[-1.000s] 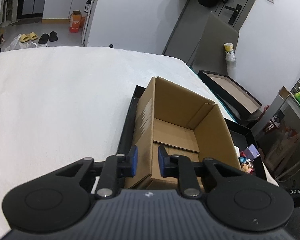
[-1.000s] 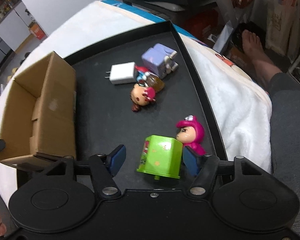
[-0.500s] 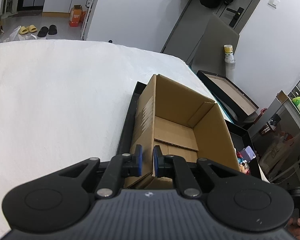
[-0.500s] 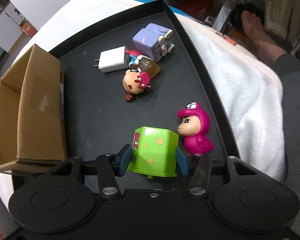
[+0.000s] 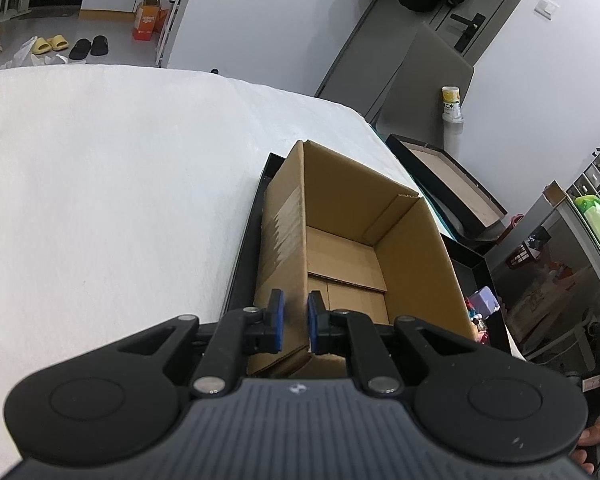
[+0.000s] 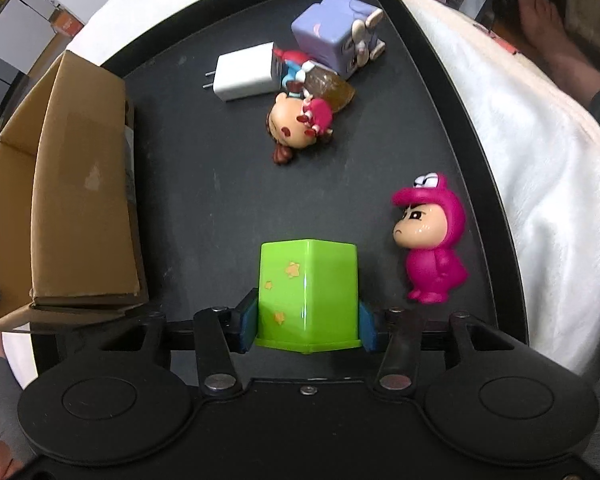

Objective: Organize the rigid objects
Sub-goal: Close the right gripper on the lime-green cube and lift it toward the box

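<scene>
Right wrist view: right gripper (image 6: 307, 326) points steeply down at the black tray (image 6: 466, 128), green box (image 6: 308, 294) sits squarely between the two blue pads. Jaws are closing, pads (image 6: 247, 326) flush against the box's left and right sides at its near end. Box stands on the tray floor, near edge of tray, just left of the pink figurine (image 6: 430, 240) and apart from it.

Green box: bright lime plastic, square section, glossy, small orange stars on the left face, a thin flange along the end nearest the camera.

Rest of tray, farther away: a big-headed doll (image 6: 298, 126) lying on its side, white charger (image 6: 244, 76) with prongs pointing left, lilac cube toy (image 6: 332, 34) near the far corner, a small red-and-blue figure plus an amber piece wedged between those three (too cluttered to separate them properly). Cardboard box (image 6: 80, 200) stands at the tray's left side, well left of the green box.

Left wrist view: left gripper (image 5: 294, 322) is clamped on the cardboard box (image 5: 364, 240), pads either side of its near-left wall at the corner, narrow gap filled by the cardboard. Box is open-topped and nothing shows inside. It sits at the tray's left edge on a white cloth (image 5: 120, 180). Lilac toy is just visible past the box's right wall.
</scene>
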Demonstrator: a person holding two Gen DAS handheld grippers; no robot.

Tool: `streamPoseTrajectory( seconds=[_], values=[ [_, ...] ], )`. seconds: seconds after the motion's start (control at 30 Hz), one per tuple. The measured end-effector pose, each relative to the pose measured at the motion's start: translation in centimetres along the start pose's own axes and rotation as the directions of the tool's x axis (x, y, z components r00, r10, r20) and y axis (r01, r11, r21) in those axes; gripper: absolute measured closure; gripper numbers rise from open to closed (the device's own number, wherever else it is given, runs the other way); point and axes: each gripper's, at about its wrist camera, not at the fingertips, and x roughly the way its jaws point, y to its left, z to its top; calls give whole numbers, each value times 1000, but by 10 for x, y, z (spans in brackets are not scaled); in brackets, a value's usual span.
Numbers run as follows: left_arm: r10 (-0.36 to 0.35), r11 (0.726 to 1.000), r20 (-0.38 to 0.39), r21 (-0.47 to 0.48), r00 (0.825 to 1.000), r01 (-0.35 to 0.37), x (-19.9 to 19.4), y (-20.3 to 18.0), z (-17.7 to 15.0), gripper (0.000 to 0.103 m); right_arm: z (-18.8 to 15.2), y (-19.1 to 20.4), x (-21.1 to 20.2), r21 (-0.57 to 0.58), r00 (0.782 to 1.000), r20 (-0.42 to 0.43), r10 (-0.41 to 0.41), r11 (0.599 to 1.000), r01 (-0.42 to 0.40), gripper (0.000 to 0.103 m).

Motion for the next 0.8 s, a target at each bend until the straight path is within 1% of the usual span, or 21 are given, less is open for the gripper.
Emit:
streamPoseTrajectory(
  seconds=[0.27,0.4,0.8],
  values=[
    [-13,1000,-8,16,1000,13,0,0,3,92,6,7,-26,-51,997,71,0,999,4,56],
    [-24,1000,-12,3,1000,24,0,4,3,92,14,9,-40,-61,995,101,7,998,-1,56],
    [-31,1000,-17,-5,999,31,-1,6,4,92,40,39,-78,-145,985,166,43,989,-19,56]
  ],
)
